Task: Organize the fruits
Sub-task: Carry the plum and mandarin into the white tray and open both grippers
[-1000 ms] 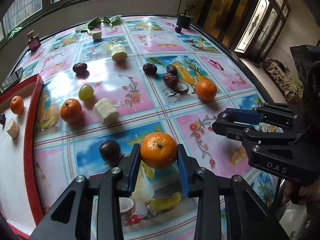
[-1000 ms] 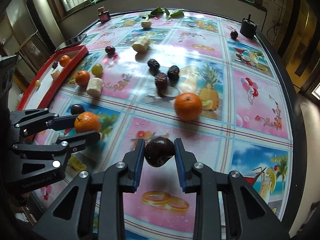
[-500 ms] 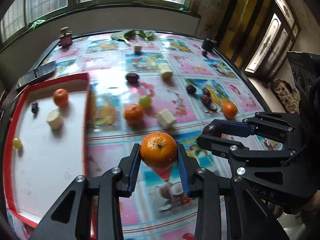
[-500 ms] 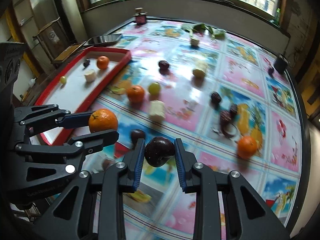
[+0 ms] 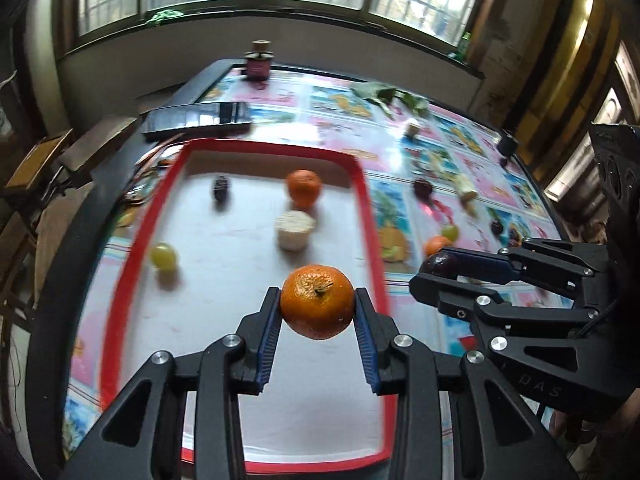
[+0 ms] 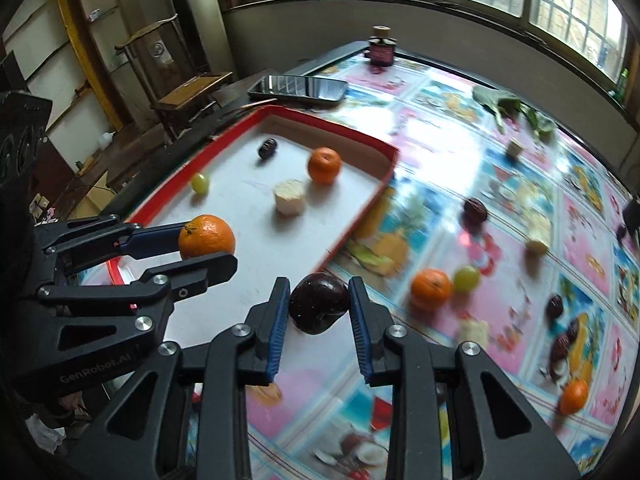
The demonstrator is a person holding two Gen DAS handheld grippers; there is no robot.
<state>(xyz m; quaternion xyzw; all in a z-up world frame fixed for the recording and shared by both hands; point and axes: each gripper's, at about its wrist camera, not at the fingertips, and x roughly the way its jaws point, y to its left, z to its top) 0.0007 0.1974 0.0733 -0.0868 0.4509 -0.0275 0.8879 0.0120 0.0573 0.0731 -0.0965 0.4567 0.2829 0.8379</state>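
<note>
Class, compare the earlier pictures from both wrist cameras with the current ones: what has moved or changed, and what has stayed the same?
Both grippers have swung from over the open tablecloth toward the red tray. The left gripper now holds its orange above the tray's white floor; the right gripper holds its dark plum near the tray's edge. Nothing was grasped or released. Both grips are unchanged, and the four fruits already in the tray and those on the table stayed put.
</note>
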